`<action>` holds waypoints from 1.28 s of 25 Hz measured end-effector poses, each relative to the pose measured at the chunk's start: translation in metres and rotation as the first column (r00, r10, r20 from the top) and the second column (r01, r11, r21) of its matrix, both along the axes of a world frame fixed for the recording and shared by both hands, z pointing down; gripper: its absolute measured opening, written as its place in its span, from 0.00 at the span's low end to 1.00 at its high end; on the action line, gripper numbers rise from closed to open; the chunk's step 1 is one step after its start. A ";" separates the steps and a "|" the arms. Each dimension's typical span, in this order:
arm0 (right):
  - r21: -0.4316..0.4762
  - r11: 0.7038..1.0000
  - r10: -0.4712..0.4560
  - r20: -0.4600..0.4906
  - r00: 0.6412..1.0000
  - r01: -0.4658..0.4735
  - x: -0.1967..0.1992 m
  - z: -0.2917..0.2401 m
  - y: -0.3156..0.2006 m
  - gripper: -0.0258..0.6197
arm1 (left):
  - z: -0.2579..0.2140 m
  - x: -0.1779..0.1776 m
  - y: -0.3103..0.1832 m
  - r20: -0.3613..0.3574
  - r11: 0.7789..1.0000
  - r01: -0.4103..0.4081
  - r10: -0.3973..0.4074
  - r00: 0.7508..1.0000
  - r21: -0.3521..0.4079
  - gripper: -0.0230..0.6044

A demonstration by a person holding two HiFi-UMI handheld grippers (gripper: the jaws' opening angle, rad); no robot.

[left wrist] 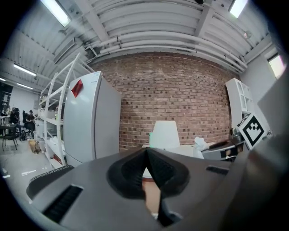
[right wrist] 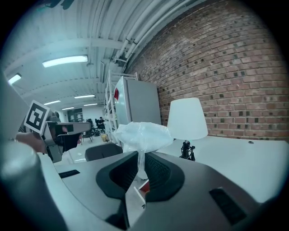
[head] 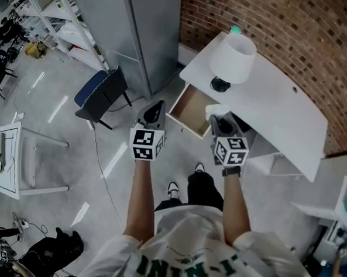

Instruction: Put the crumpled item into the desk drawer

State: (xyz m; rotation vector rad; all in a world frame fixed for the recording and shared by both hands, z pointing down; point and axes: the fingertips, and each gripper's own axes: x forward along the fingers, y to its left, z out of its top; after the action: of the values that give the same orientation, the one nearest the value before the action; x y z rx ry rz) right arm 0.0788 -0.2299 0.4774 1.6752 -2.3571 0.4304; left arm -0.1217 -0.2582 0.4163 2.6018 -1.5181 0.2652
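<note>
The right tongs (right wrist: 140, 164) were nearly closed and pinched a thin twisted bit of the crumpled item (right wrist: 142, 134), a puffy ball of see-through white plastic. The ball stuck up above the tongs, in the air just over the open desk drawer (head: 188, 111), not yet inside it. The left tongs (left wrist: 147, 155) were closed with the tips touching and held nothing. They hung just beside the drawer.

The plastic looked very light and soft, so I think it would squash easily and would not break. It also looked smooth and a bit slippery. Only a thin tail was held, so it might slide out if shaken. The twisted tail seemed a good place to hold, since the puffy part would just give way. Being so light, it might cling to the tongs or float a little when let go, so it seemed best to lower it right into the drawer first. The lamp (head: 232, 58) on the white worktop (head: 281, 106) stood well apart from it
</note>
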 end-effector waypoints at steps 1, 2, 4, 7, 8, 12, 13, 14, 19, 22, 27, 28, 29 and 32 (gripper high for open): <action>-0.015 1.000 -0.003 -0.008 1.000 0.003 0.003 0.007 -0.005 0.10 | 0.007 0.005 -0.007 0.004 1.000 -0.014 0.014 1.000 -0.008 0.03; -0.030 1.000 -0.008 -0.016 1.000 0.007 0.006 0.015 -0.011 0.10 | 0.014 0.011 -0.014 0.006 1.000 -0.026 0.026 1.000 -0.016 0.03; -0.063 0.998 -0.023 -0.035 0.999 0.020 0.012 0.034 -0.023 0.10 | 0.030 0.019 -0.029 0.007 0.999 -0.039 0.039 0.999 -0.027 0.03; -0.118 0.992 -0.052 -0.051 0.997 0.046 0.020 0.067 -0.040 0.10 | 0.060 0.031 -0.045 0.017 0.998 -0.052 0.053 0.998 -0.047 0.03; -0.136 0.989 -0.058 -0.050 0.997 0.051 0.021 0.077 -0.045 0.10 | 0.071 0.034 -0.050 0.014 0.996 -0.059 0.060 0.998 -0.060 0.03; -0.197 0.978 -0.084 -0.056 0.995 0.071 0.024 0.116 -0.062 0.10 | 0.105 0.046 -0.065 -0.026 0.990 -0.083 0.081 0.996 -0.112 0.03; -0.211 0.974 -0.096 -0.060 0.994 0.081 0.024 0.126 -0.064 0.10 | 0.113 0.048 -0.067 -0.033 0.989 -0.080 0.077 0.996 -0.123 0.03; -0.226 0.970 -0.109 -0.063 0.992 0.092 0.023 0.136 -0.067 0.10 | 0.120 0.049 -0.068 -0.037 0.988 -0.077 0.072 0.997 -0.133 0.03; -0.288 0.949 -0.159 -0.090 0.983 0.127 0.024 0.180 -0.087 0.10 | 0.147 0.052 -0.084 -0.033 0.982 -0.077 0.073 0.997 -0.171 0.03; -0.321 0.934 -0.204 -0.120 0.972 0.156 0.021 0.207 -0.099 0.10 | 0.165 0.052 -0.095 -0.033 0.978 -0.081 0.076 0.997 -0.193 0.03; -0.393 0.899 -0.263 -0.132 0.956 0.193 0.015 0.247 -0.113 0.10 | 0.199 0.058 -0.111 -0.044 0.970 -0.084 0.076 0.996 -0.229 0.03; -0.401 0.895 -0.271 -0.139 0.953 0.196 0.017 0.256 -0.118 0.10 | 0.205 0.060 -0.114 -0.047 0.968 -0.085 0.076 0.996 -0.235 0.03; -0.410 0.890 -0.278 -0.144 0.950 0.199 0.018 0.265 -0.122 0.10 | 0.211 0.063 -0.117 -0.049 0.967 -0.086 0.076 0.996 -0.241 0.03; -0.446 0.870 -0.303 -0.147 0.942 0.210 0.016 0.287 -0.132 0.10 | 0.229 0.067 -0.125 -0.055 0.962 -0.088 0.077 0.996 -0.259 0.03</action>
State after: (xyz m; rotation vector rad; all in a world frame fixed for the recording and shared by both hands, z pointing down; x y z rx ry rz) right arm 0.0952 -0.3622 0.7641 1.1294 -2.0963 0.6252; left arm -0.0549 -0.3833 0.6456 2.4477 -1.2657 0.3842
